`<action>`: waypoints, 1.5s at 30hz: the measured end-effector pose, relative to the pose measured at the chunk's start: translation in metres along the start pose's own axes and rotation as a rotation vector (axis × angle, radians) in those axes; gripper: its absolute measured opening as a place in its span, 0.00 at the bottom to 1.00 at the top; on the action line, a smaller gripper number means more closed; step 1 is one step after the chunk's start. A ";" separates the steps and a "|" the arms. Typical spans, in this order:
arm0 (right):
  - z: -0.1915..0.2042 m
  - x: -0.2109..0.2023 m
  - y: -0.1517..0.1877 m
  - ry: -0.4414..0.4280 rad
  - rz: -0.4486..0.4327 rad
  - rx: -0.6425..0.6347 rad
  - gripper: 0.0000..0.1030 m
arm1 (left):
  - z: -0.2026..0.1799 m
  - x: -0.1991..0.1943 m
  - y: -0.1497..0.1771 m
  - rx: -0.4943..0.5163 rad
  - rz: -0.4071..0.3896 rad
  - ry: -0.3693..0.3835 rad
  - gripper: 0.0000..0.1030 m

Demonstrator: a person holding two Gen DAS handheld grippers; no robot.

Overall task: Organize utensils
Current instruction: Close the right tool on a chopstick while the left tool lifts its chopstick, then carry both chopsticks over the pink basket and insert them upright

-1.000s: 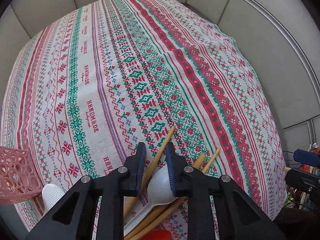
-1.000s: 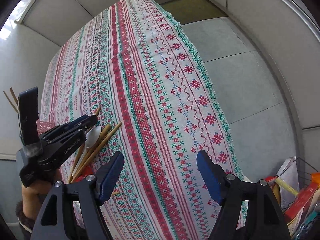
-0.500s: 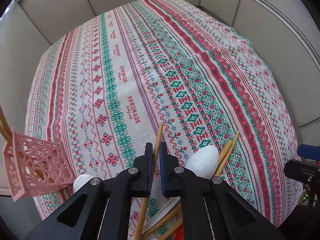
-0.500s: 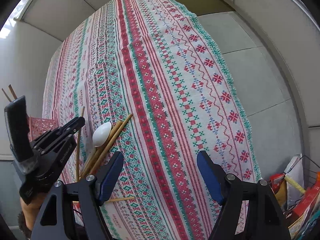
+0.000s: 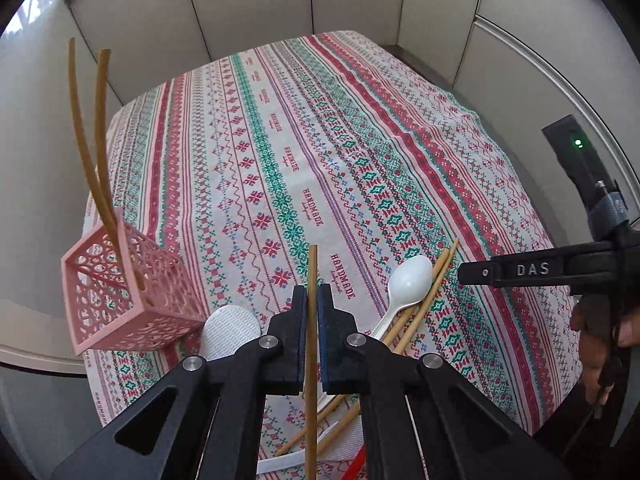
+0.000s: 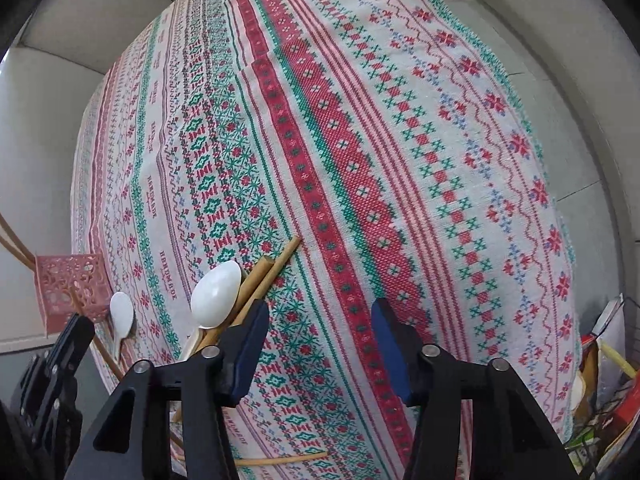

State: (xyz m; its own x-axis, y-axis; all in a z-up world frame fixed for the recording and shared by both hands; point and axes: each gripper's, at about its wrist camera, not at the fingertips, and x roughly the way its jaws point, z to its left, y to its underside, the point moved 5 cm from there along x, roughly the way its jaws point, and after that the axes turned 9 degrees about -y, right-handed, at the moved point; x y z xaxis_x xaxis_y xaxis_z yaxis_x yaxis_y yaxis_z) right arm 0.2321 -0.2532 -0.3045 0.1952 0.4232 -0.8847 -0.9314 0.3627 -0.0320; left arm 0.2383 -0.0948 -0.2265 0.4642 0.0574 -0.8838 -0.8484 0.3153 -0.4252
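My tablecloth (image 5: 360,168) fills both views, and more of its far end shows in the left camera than a second ago, since that hand has come up and away from the pile. The pink lattice holder (image 5: 120,292) was only a corner at the frame's edge before; now I see all of it at the table's left edge, tilted, with two chopsticks (image 5: 100,160) standing in it. My left gripper (image 5: 310,312) was open around a stick a second ago; it is now clamped tight on a single chopstick (image 5: 311,344), lifted off the cloth. The white spoon (image 5: 408,284) and the remaining chopsticks (image 5: 432,284) lie where they were. My right gripper (image 6: 316,324) has sunk nearer to them, jaws closing with only cloth between.
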 end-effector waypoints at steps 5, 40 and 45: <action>0.019 0.010 0.002 0.010 0.000 -0.032 0.42 | 0.012 -0.010 0.004 -0.012 -0.019 0.008 0.05; 0.062 0.039 -0.021 0.000 -0.138 0.071 0.06 | 0.046 -0.038 0.016 -0.070 -0.075 0.019 0.05; 0.063 0.026 -0.026 -0.068 -0.177 0.081 0.05 | 0.053 -0.045 0.013 -0.087 -0.099 0.028 0.05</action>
State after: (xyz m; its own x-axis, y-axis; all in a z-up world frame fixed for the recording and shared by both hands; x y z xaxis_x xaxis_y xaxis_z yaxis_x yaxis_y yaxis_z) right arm 0.2809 -0.1993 -0.2974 0.3765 0.4011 -0.8351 -0.8533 0.5011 -0.1441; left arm 0.2197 -0.0431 -0.1819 0.5405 0.0036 -0.8413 -0.8183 0.2346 -0.5247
